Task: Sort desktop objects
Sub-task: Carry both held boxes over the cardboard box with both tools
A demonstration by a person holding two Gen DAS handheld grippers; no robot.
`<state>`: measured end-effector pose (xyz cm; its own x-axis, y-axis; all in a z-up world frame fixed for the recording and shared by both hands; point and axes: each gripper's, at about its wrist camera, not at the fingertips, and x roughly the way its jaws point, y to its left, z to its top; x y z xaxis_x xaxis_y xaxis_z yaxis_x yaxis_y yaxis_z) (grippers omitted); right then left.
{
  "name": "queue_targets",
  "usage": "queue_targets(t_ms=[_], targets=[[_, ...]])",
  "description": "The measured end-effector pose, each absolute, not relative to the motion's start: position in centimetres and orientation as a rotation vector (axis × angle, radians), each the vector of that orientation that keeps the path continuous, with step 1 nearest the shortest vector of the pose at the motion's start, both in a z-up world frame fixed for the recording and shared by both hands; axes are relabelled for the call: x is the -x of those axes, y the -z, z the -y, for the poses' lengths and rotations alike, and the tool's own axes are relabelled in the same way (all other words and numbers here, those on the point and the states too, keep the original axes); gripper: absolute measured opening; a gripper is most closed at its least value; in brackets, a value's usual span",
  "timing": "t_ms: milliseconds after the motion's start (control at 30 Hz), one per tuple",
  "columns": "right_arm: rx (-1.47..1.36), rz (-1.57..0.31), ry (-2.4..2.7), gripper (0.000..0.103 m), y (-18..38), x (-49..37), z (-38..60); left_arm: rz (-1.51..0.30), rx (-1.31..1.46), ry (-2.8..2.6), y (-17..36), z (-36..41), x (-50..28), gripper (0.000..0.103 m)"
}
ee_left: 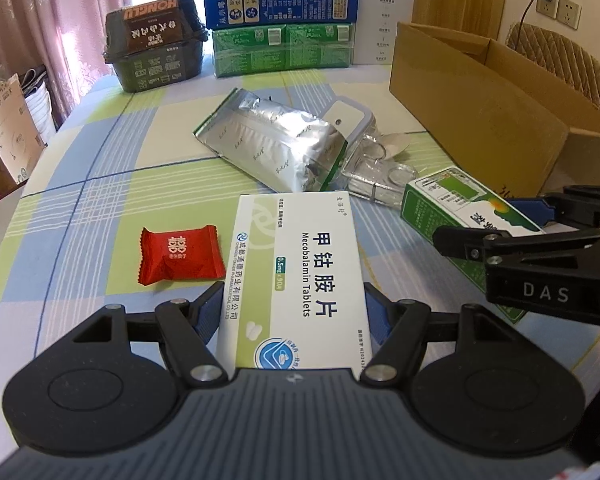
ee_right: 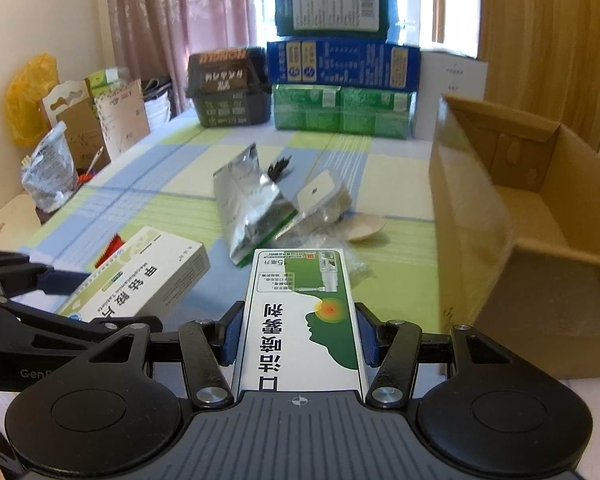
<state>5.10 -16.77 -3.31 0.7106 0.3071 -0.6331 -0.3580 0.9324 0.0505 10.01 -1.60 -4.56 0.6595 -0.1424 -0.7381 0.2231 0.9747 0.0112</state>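
Observation:
My left gripper (ee_left: 296, 312) is shut on a white Mecobalamin tablet box (ee_left: 296, 272), its blue pads against both long sides. The box also shows in the right wrist view (ee_right: 140, 280). My right gripper (ee_right: 298, 332) is shut on a green-and-white throat spray box (ee_right: 304, 316), which also shows in the left wrist view (ee_left: 460, 208). A red candy wrapper (ee_left: 180, 256) lies on the checked tablecloth left of the tablet box. A silver foil pouch (ee_left: 276, 140) and a clear plastic container (ee_left: 376, 168) lie further back.
An open cardboard box (ee_right: 520, 232) stands on the right side of the table. Stacked green and blue cartons (ee_right: 342, 92) and a dark HONGLU box (ee_right: 228, 92) stand at the back. Bags and cardboard (ee_right: 80, 132) stand off the table's left edge.

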Motion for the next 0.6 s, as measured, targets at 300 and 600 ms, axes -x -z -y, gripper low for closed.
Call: queue_targets(t_ms=[300,600], targets=[[0.054,-0.627,-0.35,0.053,-1.1,-2.9,19.3,-0.796,-0.062,0.178,0.9,2.9,-7.3,0.066],[0.017,-0.565,-0.306,0.053,-5.7,-2.3,22.7,-0.728,-0.079,0.207,-4.2,6.3,-6.0,0.066]])
